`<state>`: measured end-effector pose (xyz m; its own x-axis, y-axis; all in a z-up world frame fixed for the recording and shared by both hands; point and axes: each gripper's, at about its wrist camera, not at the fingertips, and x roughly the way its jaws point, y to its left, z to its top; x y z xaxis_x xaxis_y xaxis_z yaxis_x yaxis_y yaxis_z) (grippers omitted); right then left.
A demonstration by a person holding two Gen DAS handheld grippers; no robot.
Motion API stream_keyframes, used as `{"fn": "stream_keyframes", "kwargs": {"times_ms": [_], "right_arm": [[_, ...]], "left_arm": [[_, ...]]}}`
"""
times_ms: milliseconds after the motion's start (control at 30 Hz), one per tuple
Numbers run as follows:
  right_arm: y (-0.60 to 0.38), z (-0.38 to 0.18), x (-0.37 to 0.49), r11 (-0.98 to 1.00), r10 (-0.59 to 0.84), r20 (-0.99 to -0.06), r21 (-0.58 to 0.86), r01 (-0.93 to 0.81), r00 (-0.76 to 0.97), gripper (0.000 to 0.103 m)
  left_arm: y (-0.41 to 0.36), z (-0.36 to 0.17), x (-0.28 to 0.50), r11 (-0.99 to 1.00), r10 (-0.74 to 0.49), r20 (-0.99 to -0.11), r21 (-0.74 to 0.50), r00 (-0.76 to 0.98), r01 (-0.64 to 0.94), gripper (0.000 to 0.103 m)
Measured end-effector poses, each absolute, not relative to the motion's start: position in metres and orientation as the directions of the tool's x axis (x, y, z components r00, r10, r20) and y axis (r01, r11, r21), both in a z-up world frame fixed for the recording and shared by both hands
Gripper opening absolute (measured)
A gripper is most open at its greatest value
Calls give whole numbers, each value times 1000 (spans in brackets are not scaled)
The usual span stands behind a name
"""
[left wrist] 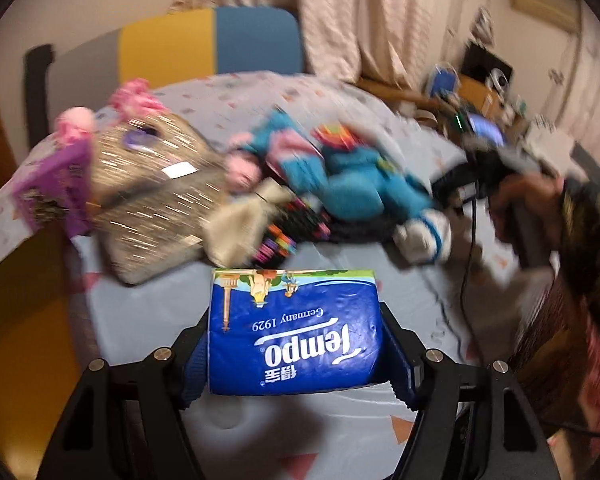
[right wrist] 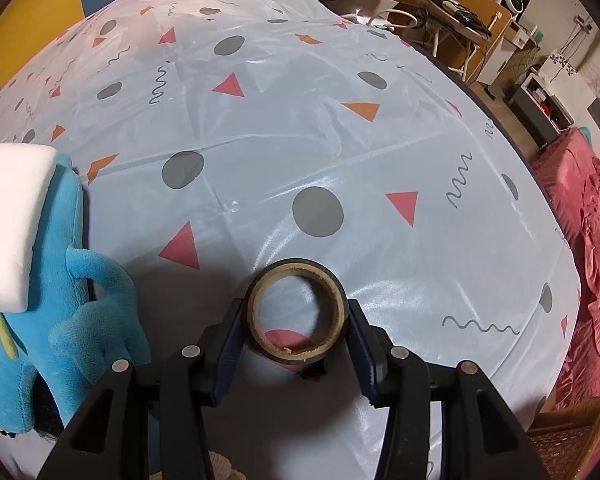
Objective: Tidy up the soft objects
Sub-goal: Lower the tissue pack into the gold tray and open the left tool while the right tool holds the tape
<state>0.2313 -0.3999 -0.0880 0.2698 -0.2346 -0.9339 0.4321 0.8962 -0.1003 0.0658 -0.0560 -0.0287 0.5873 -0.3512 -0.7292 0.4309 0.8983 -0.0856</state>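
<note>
One tissue pack (left wrist: 294, 330) clamped by left gripper (left wrist: 296, 344) | one tape roll (right wrist: 296, 312) clamped by right gripper (right wrist: 296, 336)

My left gripper (left wrist: 296, 344) with black angular fingers, silver round screws, ribbed dark-blue pads, my right gripper (right wrist: 296, 332) built the same, black cable trailing, my patterned dark sleeve (left wrist: 588, 232)
</note>
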Motion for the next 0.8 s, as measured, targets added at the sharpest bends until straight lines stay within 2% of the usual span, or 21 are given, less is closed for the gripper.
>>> {"fn": "stream_keyframes", "kwargs": {"times_ms": [200,300,433,533,600,800], "right_arm": [[-397,-87,231,901,-249,-929,-119,418,273,49],[-393,-87,232,902,-255,-927,-126,413,274,49],[-392,-85,236,903,-262,-925,-135,407,274,49],[-392,-85,236,905,-265,-924,-140,402,275,49],[-393,-84,236,905,-269,-923,-145,399,275,49],[-387,-82,237,908,-284,-919,-165,386,275,49]], "left_arm": [[8,18,72,949,-303,-672,-147,676,280,73],[53,28,82,976,-219,-673,-151,706,159,73],[115,14,104,989,-89,-730,-146,677,-28,73],[150,-6,127,979,-55,-781,-164,622,-120,73],[162,-17,142,979,-11,-800,-131,600,-156,73],[174,-46,186,973,17,-845,-109,535,-202,73]]}}
